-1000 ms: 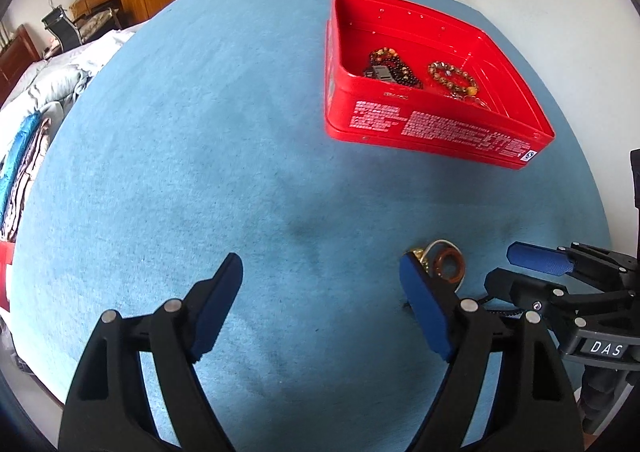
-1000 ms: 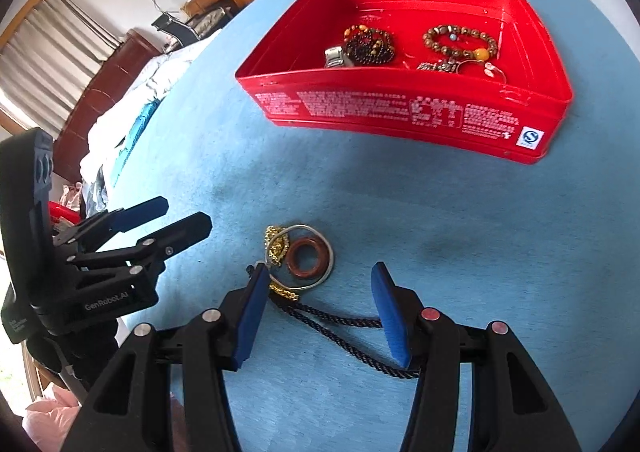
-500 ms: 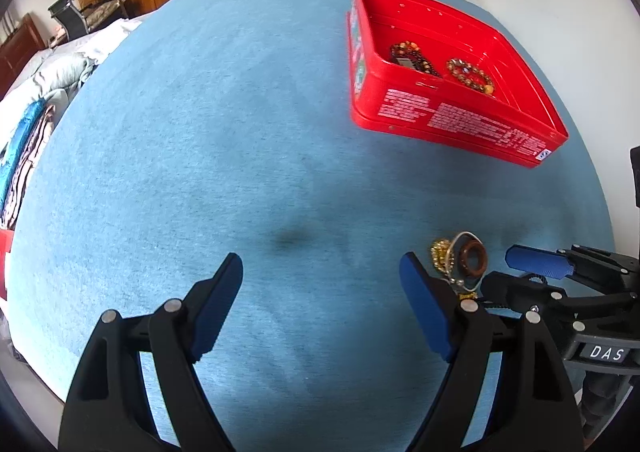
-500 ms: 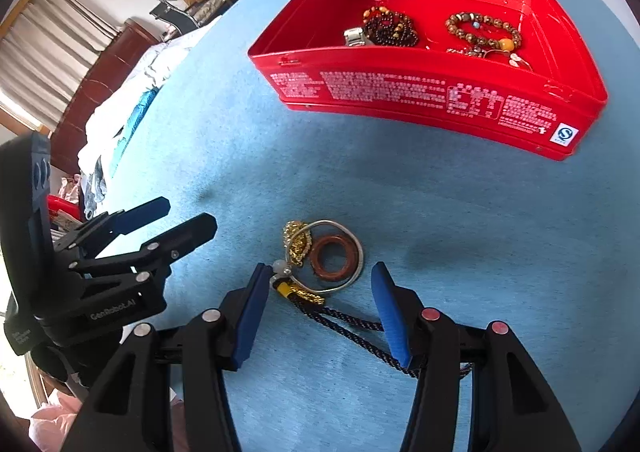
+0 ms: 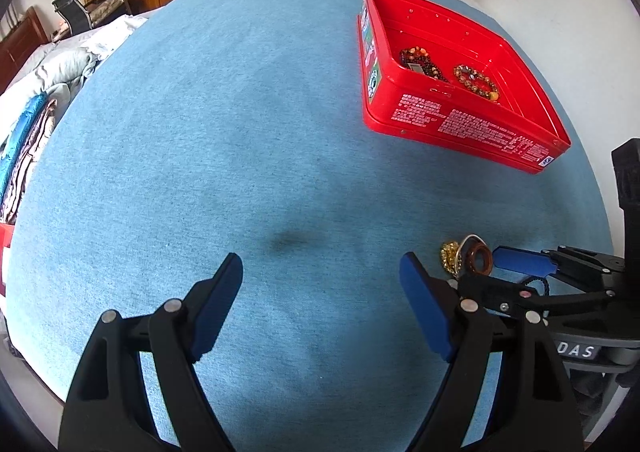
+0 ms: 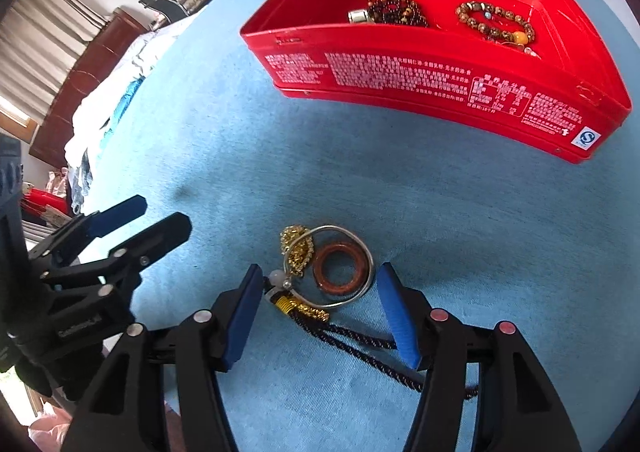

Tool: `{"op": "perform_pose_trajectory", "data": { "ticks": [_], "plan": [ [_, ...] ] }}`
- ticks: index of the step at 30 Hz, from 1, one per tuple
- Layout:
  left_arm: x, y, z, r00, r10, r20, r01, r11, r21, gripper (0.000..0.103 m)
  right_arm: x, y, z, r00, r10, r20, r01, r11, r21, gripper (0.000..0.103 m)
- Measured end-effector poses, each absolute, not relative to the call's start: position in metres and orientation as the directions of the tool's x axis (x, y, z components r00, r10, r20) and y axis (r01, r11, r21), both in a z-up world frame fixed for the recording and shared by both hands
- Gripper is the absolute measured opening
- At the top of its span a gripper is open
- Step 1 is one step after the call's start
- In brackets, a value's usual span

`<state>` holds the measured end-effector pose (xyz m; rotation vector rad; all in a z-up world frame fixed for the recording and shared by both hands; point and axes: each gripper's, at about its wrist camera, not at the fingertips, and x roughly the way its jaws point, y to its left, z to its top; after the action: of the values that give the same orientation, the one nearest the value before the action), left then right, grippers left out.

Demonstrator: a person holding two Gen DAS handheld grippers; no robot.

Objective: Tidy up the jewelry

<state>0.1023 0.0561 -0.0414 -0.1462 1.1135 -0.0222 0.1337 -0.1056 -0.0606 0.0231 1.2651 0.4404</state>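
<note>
The open red rectangular tin (image 6: pixel 436 80) sat on the blue cloth-covered table (image 5: pixel 224 140), and everything else is placed from it. Its near wall carried dense blocks of small white print, too fine to read, with a small white square label bearing a blue circular mark at the right end. The short left wall, seen from the left wrist camera, showed green and white panels that could not be read.

Inside the tin, against the near wall, lay a dark brown and orange bead bracelet (image 6: pixel 394 10) with a small silver metal piece beside it, and to its right a loop of mottled brown beads with one amber bead (image 6: pixel 498 24).

In front of the tin, well apart from it, lay the loose cluster: a thin silver bangle (image 6: pixel 362 248) around a reddish-brown wooden ring (image 6: pixel 340 272), a gold chain (image 6: pixel 298 252) over the bangle's left side, and a dark twisted cord (image 6: pixel 360 344) trailing towards the camera.

The right gripper (image 6: pixel 316 312) pointed down over that cluster; its blue-padded jaws were opening, with the jewellery between them and the pads not pressing on it. Its body read "DAS" in the left view.

The left gripper (image 5: pixel 320 292) hung left of the cluster, jaws wide and empty. Its side read roughly "GenRobot.AI", blurred.
</note>
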Motion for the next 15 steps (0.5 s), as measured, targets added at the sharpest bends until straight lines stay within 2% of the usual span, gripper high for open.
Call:
{"op": "perform_pose_trajectory", "data": {
  "ticks": [2,5,15],
  "plan": [
    [0.103,0.056,-0.042,0.442,-0.092,-0.892,-0.056,0.990,-0.130,0.080,0.132,-0.102,-0.061,0.241,0.317,-0.917,-0.319,0.918,0.234,0.060],
    [0.104,0.057,-0.042,0.440,-0.096,-0.893,-0.054,0.990,-0.133,0.080,0.130,-0.098,-0.061,0.271,0.285,-0.919,-0.328,0.925,0.190,0.049],
    [0.110,0.050,-0.045,0.425,-0.117,-0.897,-0.036,0.989,-0.146,0.080,0.130,-0.128,-0.046,0.293,0.328,-0.898,-0.303,0.923,0.238,0.048]
  ]
}}
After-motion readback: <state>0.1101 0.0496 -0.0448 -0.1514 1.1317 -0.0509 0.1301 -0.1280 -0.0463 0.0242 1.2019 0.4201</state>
